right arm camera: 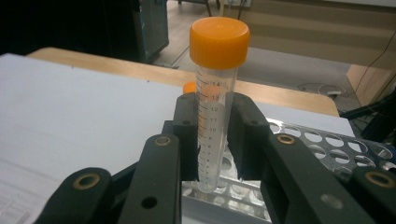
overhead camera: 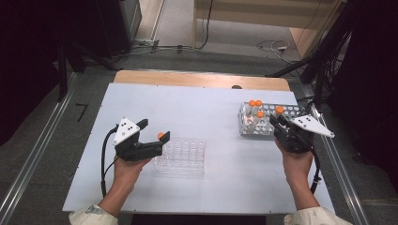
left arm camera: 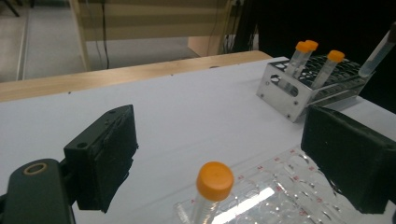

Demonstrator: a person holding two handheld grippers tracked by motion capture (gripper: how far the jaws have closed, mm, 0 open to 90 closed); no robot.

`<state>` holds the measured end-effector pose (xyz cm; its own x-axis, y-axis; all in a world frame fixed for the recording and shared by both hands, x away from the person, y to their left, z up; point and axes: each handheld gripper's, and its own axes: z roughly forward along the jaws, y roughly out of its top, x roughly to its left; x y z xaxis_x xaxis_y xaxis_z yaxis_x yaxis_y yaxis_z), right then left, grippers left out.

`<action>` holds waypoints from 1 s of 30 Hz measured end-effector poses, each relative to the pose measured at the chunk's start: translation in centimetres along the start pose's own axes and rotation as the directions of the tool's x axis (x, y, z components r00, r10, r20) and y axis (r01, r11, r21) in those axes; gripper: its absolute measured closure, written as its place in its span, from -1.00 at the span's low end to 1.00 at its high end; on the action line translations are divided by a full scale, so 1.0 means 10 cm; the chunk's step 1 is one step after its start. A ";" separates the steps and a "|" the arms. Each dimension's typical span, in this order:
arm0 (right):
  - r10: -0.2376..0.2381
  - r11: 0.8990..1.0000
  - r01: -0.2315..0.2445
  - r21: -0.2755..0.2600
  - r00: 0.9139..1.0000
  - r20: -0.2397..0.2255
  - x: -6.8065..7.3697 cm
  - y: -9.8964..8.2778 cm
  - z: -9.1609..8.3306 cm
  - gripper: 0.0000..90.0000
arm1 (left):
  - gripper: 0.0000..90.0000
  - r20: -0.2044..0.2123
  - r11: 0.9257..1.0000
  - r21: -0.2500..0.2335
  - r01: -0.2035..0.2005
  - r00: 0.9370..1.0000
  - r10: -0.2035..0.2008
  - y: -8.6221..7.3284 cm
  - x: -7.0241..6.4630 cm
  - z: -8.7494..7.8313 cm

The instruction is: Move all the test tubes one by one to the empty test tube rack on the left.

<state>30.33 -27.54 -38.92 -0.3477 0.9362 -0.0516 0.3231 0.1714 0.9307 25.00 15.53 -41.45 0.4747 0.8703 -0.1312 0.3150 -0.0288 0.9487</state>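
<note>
A: Where is the tube (right arm camera: 215, 100) held?
B: Upright between the clamped jaws of the right gripper (right arm camera: 215, 140), just above the metal rack (right arm camera: 327, 144); the clear rack (overhead camera: 182, 155) lies well to its left, nearer the left gripper (left arm camera: 219, 154), whose jaws are spread around a standing capped tube (left arm camera: 212, 186)

One camera hangs above my side of the table (overhead camera: 197, 101) and looks forward and down, far enough off to take in the whole white top and both my forearms. The camera on my left claw (left arm camera: 224, 154) sits low, close over the clear rack (left arm camera: 280, 186), facing across the table to the metal rack (left arm camera: 299, 93). The one on my right claw (right arm camera: 215, 135) looks along its jaws, very near, over that same metal rack (right arm camera: 327, 144) toward the wooden far edge.
</note>
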 end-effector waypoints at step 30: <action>-0.061 0.993 0.083 0.089 0.972 -0.226 0.76 -0.28 0.33 0.60 | -0.62 0.121 0.996 0.020 -0.085 0.989 0.082 0.11 -0.65 0.38</action>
<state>29.71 -19.84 -43.12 -0.5567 0.8303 -0.0252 0.3700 0.2750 0.8874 25.41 7.94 -40.64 0.5947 0.7993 -0.0865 0.2895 -0.1125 0.9505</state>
